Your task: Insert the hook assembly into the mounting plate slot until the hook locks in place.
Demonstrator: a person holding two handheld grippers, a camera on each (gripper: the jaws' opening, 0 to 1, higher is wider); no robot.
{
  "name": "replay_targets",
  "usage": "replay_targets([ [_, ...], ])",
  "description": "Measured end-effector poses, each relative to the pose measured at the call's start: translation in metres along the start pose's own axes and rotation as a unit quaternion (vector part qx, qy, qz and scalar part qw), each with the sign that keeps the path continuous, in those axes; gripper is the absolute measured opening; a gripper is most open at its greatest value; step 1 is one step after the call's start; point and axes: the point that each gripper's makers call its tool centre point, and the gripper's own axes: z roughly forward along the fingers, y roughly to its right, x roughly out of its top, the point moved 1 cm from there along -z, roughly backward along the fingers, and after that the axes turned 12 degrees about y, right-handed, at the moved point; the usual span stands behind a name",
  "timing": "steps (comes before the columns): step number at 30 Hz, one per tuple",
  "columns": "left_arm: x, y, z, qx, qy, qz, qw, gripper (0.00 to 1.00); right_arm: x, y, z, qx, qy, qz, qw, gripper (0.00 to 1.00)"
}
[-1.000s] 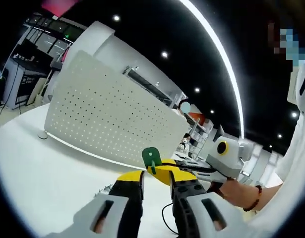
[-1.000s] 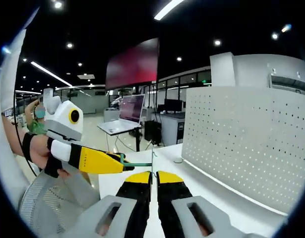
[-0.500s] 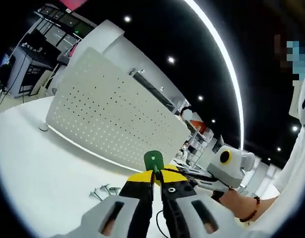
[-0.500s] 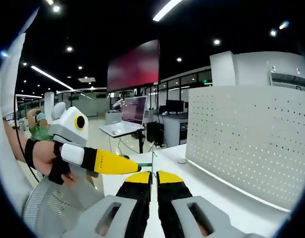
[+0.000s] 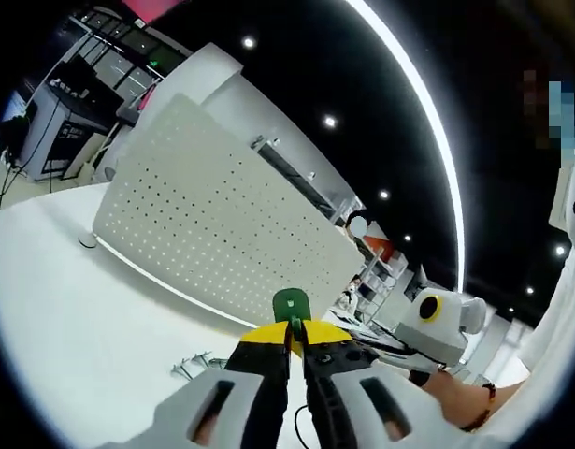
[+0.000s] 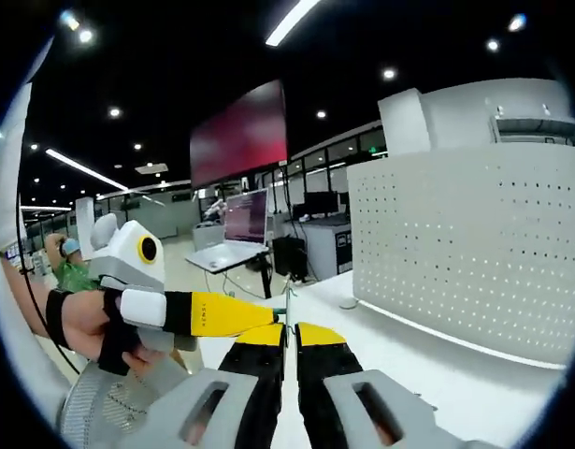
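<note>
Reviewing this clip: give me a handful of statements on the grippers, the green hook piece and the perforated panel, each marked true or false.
1. The left gripper is shut on the small green hook piece. True.
2. The green hook piece is already seated in the white perforated mounting panel. False: it is held in the air in front of the panel, apart from it.
3. The right gripper has its jaws wide open. False: the yellow tips sit together, closed on a thin metal rod.
4. Loose metal hooks lie on the white table in front of the panel. True.
5. The panel lies flat on the table. False: it stands upright.
</note>
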Motion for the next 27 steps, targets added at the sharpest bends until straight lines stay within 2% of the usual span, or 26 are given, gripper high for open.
replay_targets([
  [11,-0.003,-0.002,-0.001,0.001,-0.018,0.010,0.9998,0.02,-0.004,0.000,-0.001,0.015,-0.011,-0.020,0.9996,0.04],
  [13,-0.001,0.000,-0.001,-0.004,-0.020,0.015,0.9997,0.02,-0.001,-0.001,-0.001,0.019,-0.003,-0.045,0.9988,0.04],
  [15,-0.001,-0.001,-0.001,-0.004,-0.024,0.020,0.9995,0.02,-0.004,-0.002,-0.001,0.019,-0.013,-0.034,0.9992,0.05],
  [17,0.001,-0.002,-0.001,-0.002,-0.023,0.025,0.9994,0.02,-0.008,-0.002,-0.002,0.021,-0.025,-0.030,0.9991,0.09],
  [22,0.006,-0.002,-0.002,0.002,-0.019,0.032,0.9993,0.02,-0.006,-0.003,-0.005,0.026,-0.025,-0.039,0.9986,0.09],
  [27,0.012,-0.003,-0.002,0.004,-0.010,0.059,0.9982,0.02,-0.008,0.001,-0.010,0.023,-0.032,-0.044,0.9983,0.10],
])
